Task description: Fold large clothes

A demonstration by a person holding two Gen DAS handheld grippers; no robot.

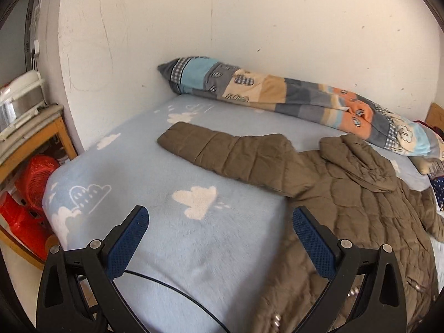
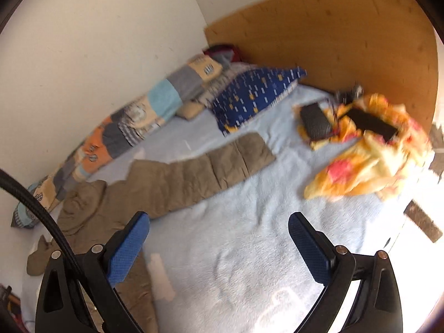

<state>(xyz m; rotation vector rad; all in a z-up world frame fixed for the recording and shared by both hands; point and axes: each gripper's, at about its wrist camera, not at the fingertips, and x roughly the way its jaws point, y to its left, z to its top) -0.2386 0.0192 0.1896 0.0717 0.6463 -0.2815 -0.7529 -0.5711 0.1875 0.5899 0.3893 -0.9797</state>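
A brown quilted jacket point(image 1: 358, 194) lies spread on the light blue bed cover point(image 1: 155, 238), one sleeve point(image 1: 222, 149) stretched out to the left. My left gripper point(image 1: 220, 216) is open and empty, above the cover beside the jacket's left edge. In the right wrist view the jacket point(image 2: 116, 197) lies at the left, its other sleeve point(image 2: 222, 163) stretched toward the right. My right gripper point(image 2: 219, 223) is open and empty above the bare cover point(image 2: 249, 249), just right of the jacket body.
A patchwork quilt roll point(image 1: 291, 94) lies along the white wall. A blue patterned pillow point(image 2: 255, 94) and a yellow-orange cloth point(image 2: 369, 149) with dark items lie by the wooden headboard point(image 2: 347, 41). A wooden shelf with red objects point(image 1: 30, 183) stands left of the bed.
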